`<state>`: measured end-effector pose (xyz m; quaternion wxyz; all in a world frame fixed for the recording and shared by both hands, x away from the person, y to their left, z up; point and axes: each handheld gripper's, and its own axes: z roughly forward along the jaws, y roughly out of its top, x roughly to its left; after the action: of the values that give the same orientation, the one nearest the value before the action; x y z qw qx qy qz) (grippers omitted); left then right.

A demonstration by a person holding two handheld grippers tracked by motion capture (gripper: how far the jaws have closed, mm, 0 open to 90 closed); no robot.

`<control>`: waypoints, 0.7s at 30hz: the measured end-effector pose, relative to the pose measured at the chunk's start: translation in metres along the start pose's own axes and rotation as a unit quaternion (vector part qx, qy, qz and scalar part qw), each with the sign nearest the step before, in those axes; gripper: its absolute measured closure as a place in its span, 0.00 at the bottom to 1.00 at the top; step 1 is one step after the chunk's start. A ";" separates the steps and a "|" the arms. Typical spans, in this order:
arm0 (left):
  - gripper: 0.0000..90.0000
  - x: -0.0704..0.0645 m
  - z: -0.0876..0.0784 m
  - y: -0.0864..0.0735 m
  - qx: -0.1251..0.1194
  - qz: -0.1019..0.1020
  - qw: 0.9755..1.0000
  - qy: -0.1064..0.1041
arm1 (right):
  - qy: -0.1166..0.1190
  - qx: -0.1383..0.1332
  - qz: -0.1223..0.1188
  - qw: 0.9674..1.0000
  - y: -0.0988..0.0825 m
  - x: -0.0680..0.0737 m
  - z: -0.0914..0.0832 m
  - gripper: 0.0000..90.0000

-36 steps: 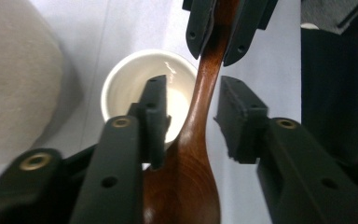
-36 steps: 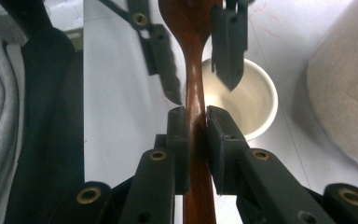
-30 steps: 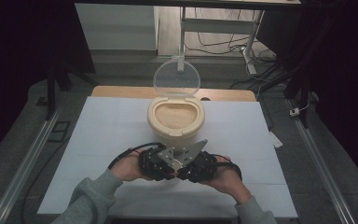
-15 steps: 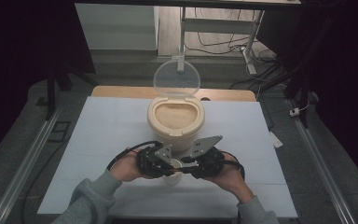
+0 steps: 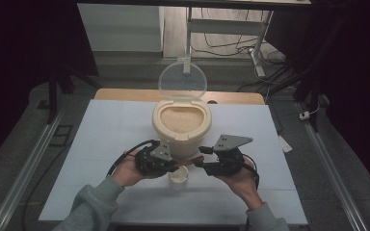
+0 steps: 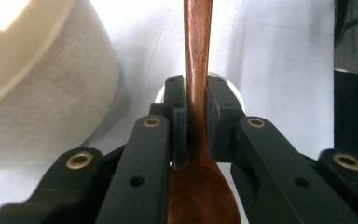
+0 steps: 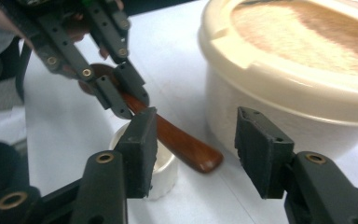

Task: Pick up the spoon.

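Note:
A brown wooden spoon [image 6: 196, 70] is clamped between the pads of my left gripper [image 6: 196, 116], which is shut on its neck just above the bowl. The handle points toward my right gripper [image 7: 193, 140]. That gripper's jaws have just been opening, and the handle's end [image 7: 200, 158] lies between them with neither pad pressing on it. In the high view both grippers [image 5: 179, 166] [image 5: 200, 163] face each other over a small white cup [image 5: 178, 177]. A cream tub [image 5: 182, 122] of rice stands just behind them.
The tub's clear round lid [image 5: 182, 81] stands raised at its far side. Everything rests on a white board [image 5: 106, 134] over a wooden table. The tub's wall [image 7: 284, 79] is close to my right gripper's outer jaw. Metal rails run along both sides of the table.
My right gripper has let go of the spoon handle and drawn back to the right and slightly up. The left gripper keeps its hold and has barely moved.

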<state>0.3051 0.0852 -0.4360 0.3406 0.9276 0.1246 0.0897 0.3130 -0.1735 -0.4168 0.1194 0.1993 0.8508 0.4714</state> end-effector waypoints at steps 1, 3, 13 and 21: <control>0.88 0.000 0.000 -0.001 -0.005 -0.003 1.000 0.002 | -0.002 -0.004 0.008 1.000 -0.001 -0.001 -0.001 0.52; 0.88 0.001 -0.002 -0.002 -0.012 -0.006 1.000 0.003 | -0.006 -0.013 0.019 1.000 -0.003 -0.003 -0.003 0.52; 0.88 0.002 -0.005 -0.005 -0.037 -0.024 0.999 0.032 | -0.021 -0.057 0.064 0.996 -0.011 -0.004 -0.011 0.42; 0.88 -0.003 -0.005 -0.003 -0.060 -0.025 0.997 0.051 | -0.028 -0.076 0.096 0.992 -0.015 -0.001 -0.008 0.41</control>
<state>0.3003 0.0897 -0.4348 0.3908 0.8964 0.1591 0.1355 0.3073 -0.1866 -0.4252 0.1120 0.2831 0.7861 0.5380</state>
